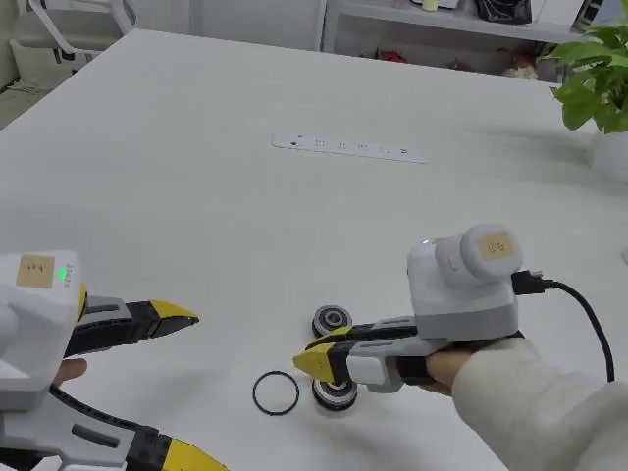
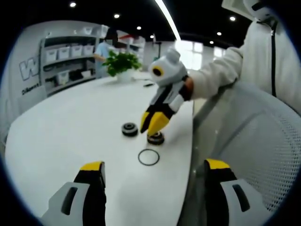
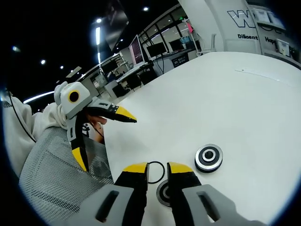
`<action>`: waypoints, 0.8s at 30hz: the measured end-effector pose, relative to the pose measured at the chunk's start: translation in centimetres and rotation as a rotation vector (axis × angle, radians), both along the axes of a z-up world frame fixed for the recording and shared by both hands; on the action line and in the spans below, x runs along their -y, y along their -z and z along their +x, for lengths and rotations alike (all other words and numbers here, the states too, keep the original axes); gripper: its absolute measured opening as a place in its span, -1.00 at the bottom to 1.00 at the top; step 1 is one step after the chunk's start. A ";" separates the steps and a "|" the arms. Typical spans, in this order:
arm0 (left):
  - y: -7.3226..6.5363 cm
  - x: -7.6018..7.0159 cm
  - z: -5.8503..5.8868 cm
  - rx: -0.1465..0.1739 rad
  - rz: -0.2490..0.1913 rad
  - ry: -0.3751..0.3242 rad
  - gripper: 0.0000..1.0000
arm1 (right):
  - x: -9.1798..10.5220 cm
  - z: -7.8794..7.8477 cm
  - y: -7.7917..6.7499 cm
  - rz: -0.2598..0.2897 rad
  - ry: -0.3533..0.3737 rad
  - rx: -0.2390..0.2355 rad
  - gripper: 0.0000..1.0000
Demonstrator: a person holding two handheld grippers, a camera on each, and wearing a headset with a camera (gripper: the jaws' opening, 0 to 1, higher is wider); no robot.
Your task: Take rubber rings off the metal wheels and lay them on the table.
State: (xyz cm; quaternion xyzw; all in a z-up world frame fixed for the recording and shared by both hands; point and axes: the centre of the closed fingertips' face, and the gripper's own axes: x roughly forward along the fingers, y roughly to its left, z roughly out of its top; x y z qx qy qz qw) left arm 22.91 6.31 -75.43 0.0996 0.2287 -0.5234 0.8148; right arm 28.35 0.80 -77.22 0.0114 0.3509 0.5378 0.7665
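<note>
Where the right gripper (image 3: 158, 167) ends, jaws: a narrow gap apart, nothing between them.
Beneath them: near wheel (image 3: 164, 193), partly covered by the jaws.
Far wheel (image 1: 332, 320): just beyond, apart, on the table (image 1: 245, 226).
Loose ring (image 1: 276, 392): flat, just beside the near wheel.
Left gripper (image 2: 154, 165): jaws spread wide, empty, near the ring, not touching.
Farther out: power strip (image 1: 348, 148) mid-table, potted plant (image 1: 599, 78) at the far edge.
</note>
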 end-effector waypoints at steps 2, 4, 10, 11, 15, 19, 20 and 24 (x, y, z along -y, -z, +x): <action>0.0 0.0 0.0 -0.001 0.001 0.000 0.75 | 0.1 0.1 -0.3 0.009 0.004 0.004 -0.71; 0.0 0.0 0.0 -0.002 0.002 -0.002 0.75 | 0.2 0.3 -0.7 0.013 0.005 0.014 -0.68; 0.0 -0.1 0.1 0.001 0.003 -0.006 0.74 | 0.5 0.9 -1.9 0.039 0.013 0.048 -0.59; 0.0 -0.1 0.1 0.001 0.002 -0.007 0.74 | 0.7 0.9 -2.1 0.037 0.012 0.062 -0.57; -0.1 -0.1 0.2 0.001 0.001 -0.008 0.74 | 1.0 1.0 -3.0 0.056 -0.007 0.102 -0.48; -0.2 -0.1 0.2 0.005 -0.006 -0.013 0.73 | 1.5 1.3 -3.8 0.076 -0.004 0.126 -0.43; -0.3 -0.1 0.3 0.005 -0.007 -0.014 0.73 | 1.7 1.4 -4.0 0.082 -0.001 0.131 -0.43; -0.5 -0.1 0.3 0.011 -0.009 -0.019 0.72 | 2.5 2.0 -4.4 0.078 0.012 0.160 -0.38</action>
